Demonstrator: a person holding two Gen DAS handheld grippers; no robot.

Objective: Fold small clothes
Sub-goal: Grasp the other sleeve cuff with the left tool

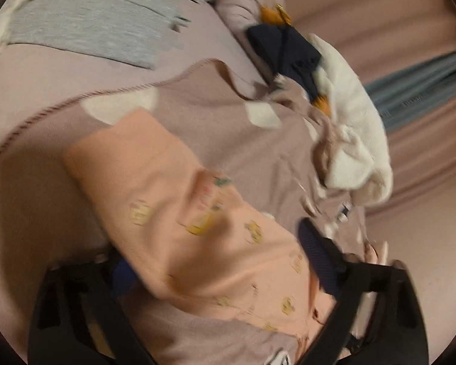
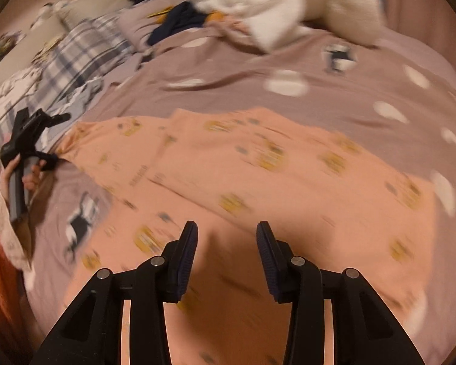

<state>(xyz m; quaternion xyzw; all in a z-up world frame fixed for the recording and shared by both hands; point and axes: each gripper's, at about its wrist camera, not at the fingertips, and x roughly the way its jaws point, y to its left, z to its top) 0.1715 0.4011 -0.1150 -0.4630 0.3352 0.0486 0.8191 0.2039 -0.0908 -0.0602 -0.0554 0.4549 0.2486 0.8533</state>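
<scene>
**Peach garment spread on the bed, both tools at it**

My right tool (image 2: 227,234) hangs just above the peach garment (image 2: 258,176), its pads apart with nothing between them, released. My left tool (image 1: 215,261) has the same garment's cloth lying between its fingers (image 1: 316,249); the picture is blurred and one finger is hidden under the fabric, so I cannot tell whether the pads press on it. From the right wrist view my left hand (image 2: 21,176) grips that tool's handle at the garment's far left corner. The garment lies flat on the mauve bed cover (image 2: 334,97) with white spots. Beyond the garment sits a white fluffy piece (image 2: 288,3), and touching that a dark navy item (image 2: 179,18). A plaid cloth (image 2: 79,51) lies left of the navy item
</scene>
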